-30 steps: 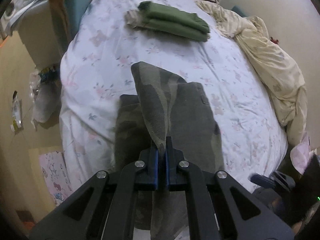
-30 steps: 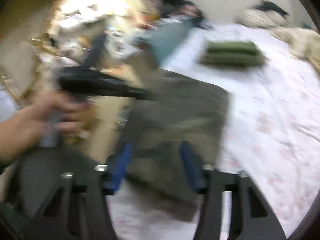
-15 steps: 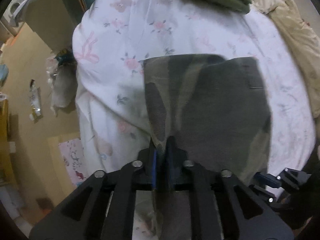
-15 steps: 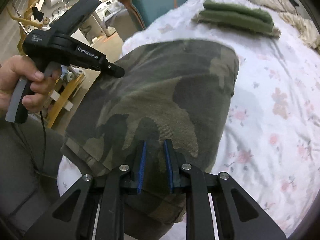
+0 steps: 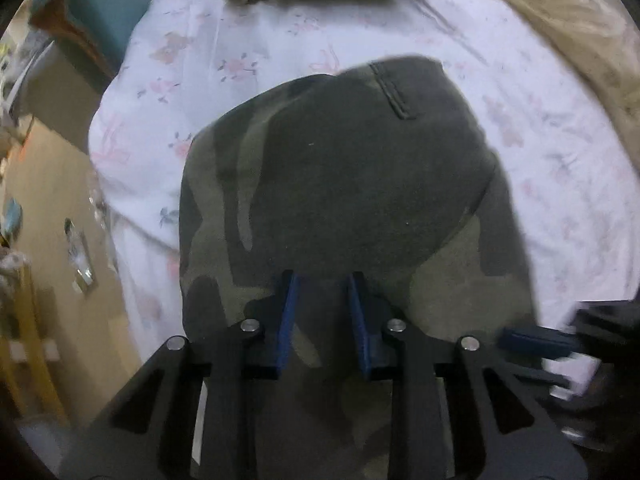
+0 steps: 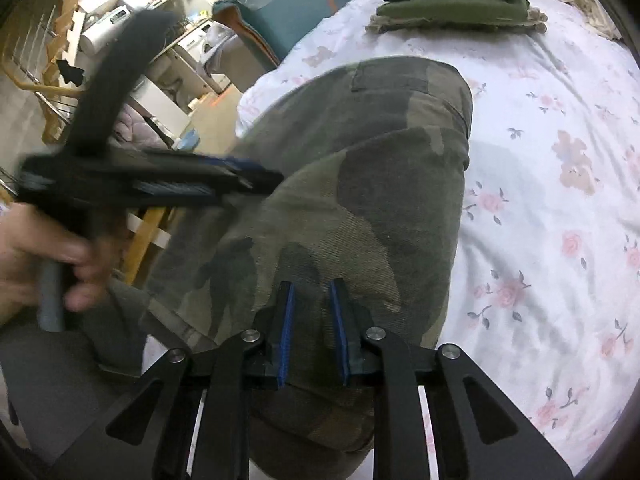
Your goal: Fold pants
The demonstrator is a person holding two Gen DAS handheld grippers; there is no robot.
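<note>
Camouflage pants (image 5: 340, 168) lie folded on the near corner of the flowered bed sheet (image 5: 540, 140), a welt pocket facing up. My left gripper (image 5: 322, 280) points steeply down just over the near edge of the pants; its blue pads stand apart and nothing is pinched between them. In the right wrist view the pants (image 6: 360, 180) fill the middle. My right gripper (image 6: 312, 284) hovers low over their near end, and its jaws are opening a little with only flat cloth under the gap. The left gripper (image 6: 240, 176), blurred, is held by a hand (image 6: 40, 252) at the pants' left edge.
A stack of folded green clothes (image 6: 452, 0) lies farther up the bed. A crumpled cream blanket (image 5: 560, 20) runs along the right side. A teal cushion (image 6: 288, 0) leans at the bed's left, and beyond it are floor clutter, wooden furniture and appliances.
The left gripper, shut on a raised fold of the pants a second ago, has sunk and let go. The fold now lies flat. The right gripper has come down close over the pants.
</note>
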